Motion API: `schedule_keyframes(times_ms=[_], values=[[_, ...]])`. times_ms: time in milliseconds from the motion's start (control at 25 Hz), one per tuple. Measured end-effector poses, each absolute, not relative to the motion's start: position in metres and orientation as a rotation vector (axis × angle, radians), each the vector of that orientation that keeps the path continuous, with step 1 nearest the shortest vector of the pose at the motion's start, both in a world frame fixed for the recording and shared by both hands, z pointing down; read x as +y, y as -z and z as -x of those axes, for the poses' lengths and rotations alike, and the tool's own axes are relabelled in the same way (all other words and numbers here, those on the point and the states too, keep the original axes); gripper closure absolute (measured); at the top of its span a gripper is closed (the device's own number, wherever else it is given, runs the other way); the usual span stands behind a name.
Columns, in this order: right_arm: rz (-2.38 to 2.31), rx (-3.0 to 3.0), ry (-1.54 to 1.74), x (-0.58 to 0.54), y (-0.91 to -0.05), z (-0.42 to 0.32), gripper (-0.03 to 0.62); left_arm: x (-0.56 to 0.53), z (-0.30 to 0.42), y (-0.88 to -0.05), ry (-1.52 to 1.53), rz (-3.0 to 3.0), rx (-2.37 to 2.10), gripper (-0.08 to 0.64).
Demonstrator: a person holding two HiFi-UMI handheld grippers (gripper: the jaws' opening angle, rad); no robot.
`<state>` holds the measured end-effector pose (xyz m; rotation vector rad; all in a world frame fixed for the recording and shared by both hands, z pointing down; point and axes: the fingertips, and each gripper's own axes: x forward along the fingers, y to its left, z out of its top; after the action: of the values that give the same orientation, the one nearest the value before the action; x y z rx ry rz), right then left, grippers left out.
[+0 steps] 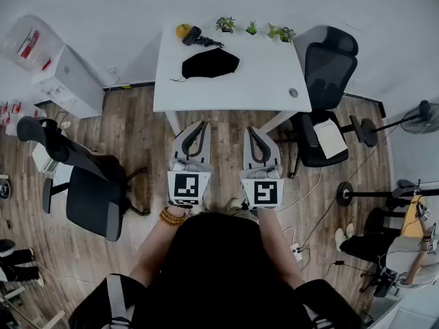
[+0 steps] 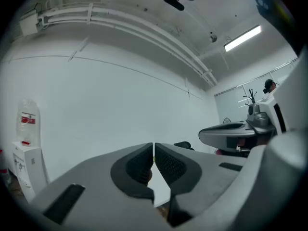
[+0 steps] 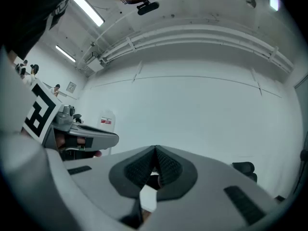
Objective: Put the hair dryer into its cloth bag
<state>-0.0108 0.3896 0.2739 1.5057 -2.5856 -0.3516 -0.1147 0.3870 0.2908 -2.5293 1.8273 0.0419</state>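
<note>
A black hair dryer [image 1: 197, 38] lies near the far edge of the white table [image 1: 267, 81], and the black cloth bag [image 1: 210, 64] lies flat just in front of it. In the head view my left gripper [image 1: 202, 124] and right gripper [image 1: 250, 130] are held side by side, level, short of the table's near edge and well apart from both objects. Both are shut with nothing between their jaws. In the left gripper view the left gripper [image 2: 153, 146] points at the white wall, and the right gripper [image 3: 155, 149] does the same in its own view.
An orange ball [image 1: 182, 30] and small potted plants [image 1: 252, 28] line the table's far edge. One black office chair [image 1: 324, 94] stands at the table's right, another [image 1: 89, 184] at my left. A water dispenser [image 1: 65, 81] stands at the left wall and a fan [image 1: 418, 118] at the right.
</note>
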Motion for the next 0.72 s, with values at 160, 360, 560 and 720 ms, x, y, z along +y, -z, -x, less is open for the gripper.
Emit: schedule_keyframes(times_ms=[160, 360, 560, 720], values=[[-1.528, -2.574, 0.266, 0.387, -0.289, 0.019, 0.565, 0.387, 0.129, -0.308, -0.021, 2.548, 1.84, 0.525], [-1.496, -2.571, 0.183, 0.374, -0.308, 0.019, 0.563, 0.374, 0.133, -0.328, 0.028, 2.579, 1.868, 0.525], [-1.446, -2.622, 0.154, 0.336, -0.32, 0.026, 0.563, 0.343, 0.14, -0.335, 0.088, 2.536, 1.905, 0.525], [-1.387, -2.685, 0.119, 0.294, -0.327, 0.025, 0.562, 0.309, 0.138, -0.342, 0.158, 2.498, 1.954, 0.525]])
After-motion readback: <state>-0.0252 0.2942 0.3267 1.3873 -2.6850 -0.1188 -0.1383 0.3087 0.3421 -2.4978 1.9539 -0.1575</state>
